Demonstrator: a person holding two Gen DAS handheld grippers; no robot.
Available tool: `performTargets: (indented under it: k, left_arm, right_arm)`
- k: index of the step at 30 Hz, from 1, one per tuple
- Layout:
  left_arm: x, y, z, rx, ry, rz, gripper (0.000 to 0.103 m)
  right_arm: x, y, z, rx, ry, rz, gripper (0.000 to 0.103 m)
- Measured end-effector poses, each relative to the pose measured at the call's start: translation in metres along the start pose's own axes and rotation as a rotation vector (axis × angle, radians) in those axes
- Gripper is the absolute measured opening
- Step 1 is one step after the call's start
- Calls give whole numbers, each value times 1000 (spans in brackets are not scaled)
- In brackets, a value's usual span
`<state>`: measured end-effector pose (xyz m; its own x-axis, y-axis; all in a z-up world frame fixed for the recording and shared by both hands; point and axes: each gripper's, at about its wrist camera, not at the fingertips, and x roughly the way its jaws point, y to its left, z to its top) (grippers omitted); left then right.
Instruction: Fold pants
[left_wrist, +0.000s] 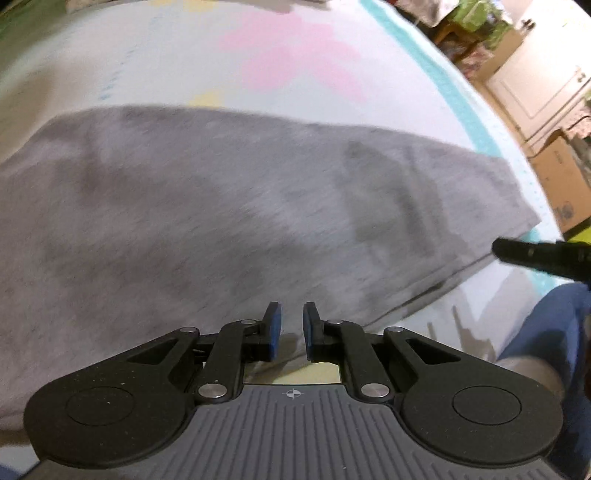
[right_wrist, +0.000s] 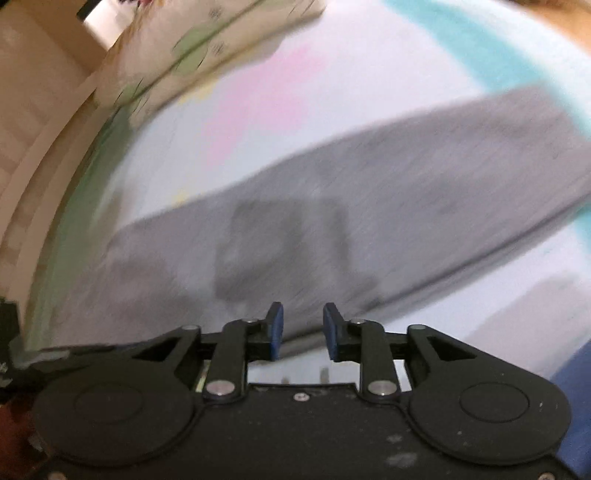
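Pants (left_wrist: 221, 206): grey, flat on the pastel sheet (left_wrist: 184, 62), long band with near edge doubled | left gripper (left_wrist: 291, 328): narrow gap, nothing held | right gripper (right_wrist: 303, 330): jaws apart, empty, above near edge | Step, judged: regrip for the next fold; pinch both layers, lift evenly | Containers: cardboard box (left_wrist: 554, 173) beyond bed, contents unseen

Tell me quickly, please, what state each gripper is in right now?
Left gripper: jaws slightly apart, nothing between them, above the grey pants.
Right gripper: open, empty, also above the pants.
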<state>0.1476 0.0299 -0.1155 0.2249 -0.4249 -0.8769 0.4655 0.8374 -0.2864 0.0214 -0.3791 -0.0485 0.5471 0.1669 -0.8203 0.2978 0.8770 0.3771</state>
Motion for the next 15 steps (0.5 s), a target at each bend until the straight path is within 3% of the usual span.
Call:
performTargets:
  k: [7,11,15]
  left_arm:
    - [34,-49,16,62,8,-80,13]
    - [60,-65,11,76,72,-94,13]
    - [59,-66,-2,75,54,-96,13]
  right_arm:
    - [-36,-76,46,-8,-88,-188,36]
    - [-38,-115,61,-21,-85,-265,39]
    - [-27,-146,71,-4,-44,-304,42]
